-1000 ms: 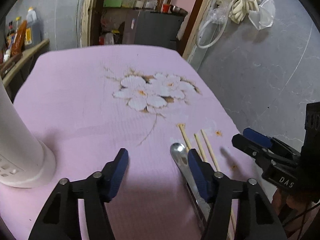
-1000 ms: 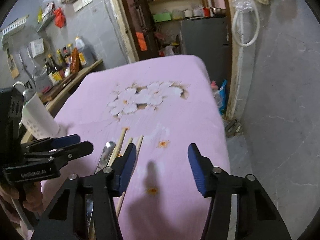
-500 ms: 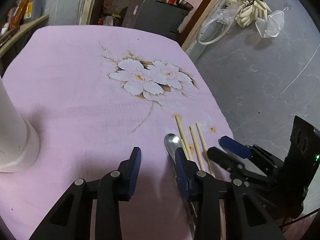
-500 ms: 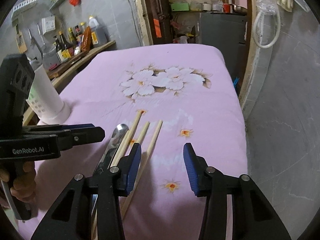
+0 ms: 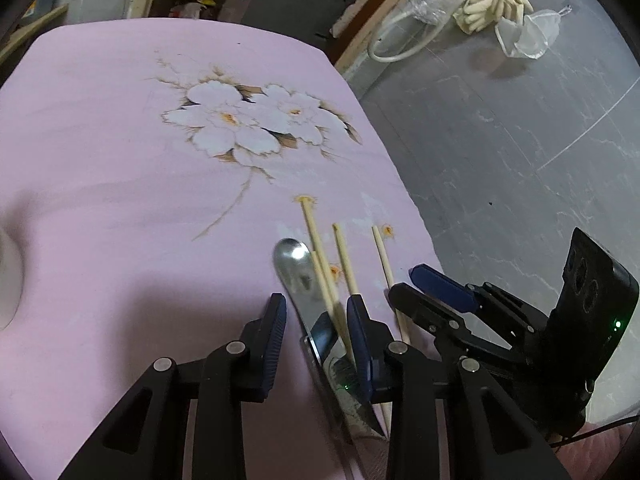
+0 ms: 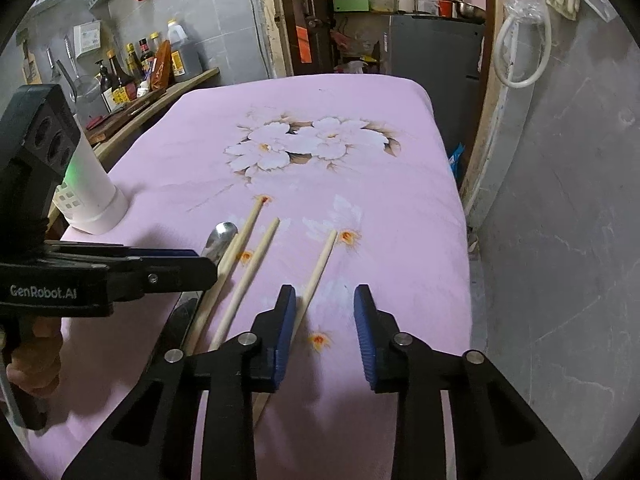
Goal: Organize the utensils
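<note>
A steel spoon (image 5: 294, 266) and three wooden chopsticks lie side by side on the pink flowered cloth (image 5: 120, 168). My left gripper (image 5: 316, 320) points down at them, its jaws closing. The spoon's handle and two chopsticks (image 5: 320, 252) lie between the pads, which do not press them. The third chopstick (image 6: 318, 272) lies apart to the right. My right gripper (image 6: 325, 320) hovers over it with jaws closing, and the stick runs just inside and under the left finger (image 6: 286, 320), ungripped. Each gripper shows in the other's view: right gripper (image 5: 406, 284), left gripper (image 6: 204, 262).
A white perforated utensil holder (image 6: 94, 200) stands on the cloth at the left; only its base (image 5: 8, 280) shows in the left wrist view. The cloth's right edge drops to a grey floor (image 5: 500, 152). Bottles crowd a wooden shelf (image 6: 152, 84) at the back left.
Both pairs of jaws have narrowed. The left gripper tilted down and now brackets the spoon handle. The right gripper has shifted so the right-hand chopstick lies by its left finger.
</note>
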Tool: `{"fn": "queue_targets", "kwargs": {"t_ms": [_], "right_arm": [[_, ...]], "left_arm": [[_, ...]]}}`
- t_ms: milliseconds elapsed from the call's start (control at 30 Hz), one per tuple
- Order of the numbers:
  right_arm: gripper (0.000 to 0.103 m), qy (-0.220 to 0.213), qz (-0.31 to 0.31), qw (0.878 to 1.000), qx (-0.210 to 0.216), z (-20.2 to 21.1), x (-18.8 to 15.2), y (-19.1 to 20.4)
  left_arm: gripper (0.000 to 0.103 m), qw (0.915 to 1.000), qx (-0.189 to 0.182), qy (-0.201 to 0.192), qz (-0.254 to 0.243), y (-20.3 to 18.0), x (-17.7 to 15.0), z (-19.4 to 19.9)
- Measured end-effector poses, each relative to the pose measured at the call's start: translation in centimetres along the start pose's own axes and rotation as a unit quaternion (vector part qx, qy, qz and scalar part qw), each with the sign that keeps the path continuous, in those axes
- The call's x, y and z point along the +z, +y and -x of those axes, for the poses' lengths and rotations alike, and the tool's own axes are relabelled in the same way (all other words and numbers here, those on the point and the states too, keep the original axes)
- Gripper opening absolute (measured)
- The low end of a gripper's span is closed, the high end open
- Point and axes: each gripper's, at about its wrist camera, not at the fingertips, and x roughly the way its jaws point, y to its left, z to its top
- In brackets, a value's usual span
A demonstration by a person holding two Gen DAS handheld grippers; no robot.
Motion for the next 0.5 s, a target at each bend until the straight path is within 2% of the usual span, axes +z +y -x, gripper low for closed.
{"fn": "queue_targets", "kwargs": {"t_ms": [133,300,400,500], "right_arm": [[0.021,0.001,-0.015,1.000,0.002,0.06,-0.21,-0.48],[0.016,0.001,-0.020,1.000,-0.001,0.17,-0.37,-0.71],[0.013,0.002,-0.024,1.000,-0.004,0.26,-0.38,-0.84],[0.012,0.004,-0.028,1.000,-0.004,0.24,-0.26,-1.05]], "left_arm": [[0.024,1.0000,-0.002,0.008,-0.002,-0.26,0.52,-0.47],[0.011,0.9997,-0.008,0.017,0.015,-0.01,0.94,-0.91],[0.009,0.9992,-0.019,0.021,0.030,0.27,0.89,-0.78],[0.008,0.9992,-0.023,0.022,0.024,-0.05,0.85,-0.68]]}}
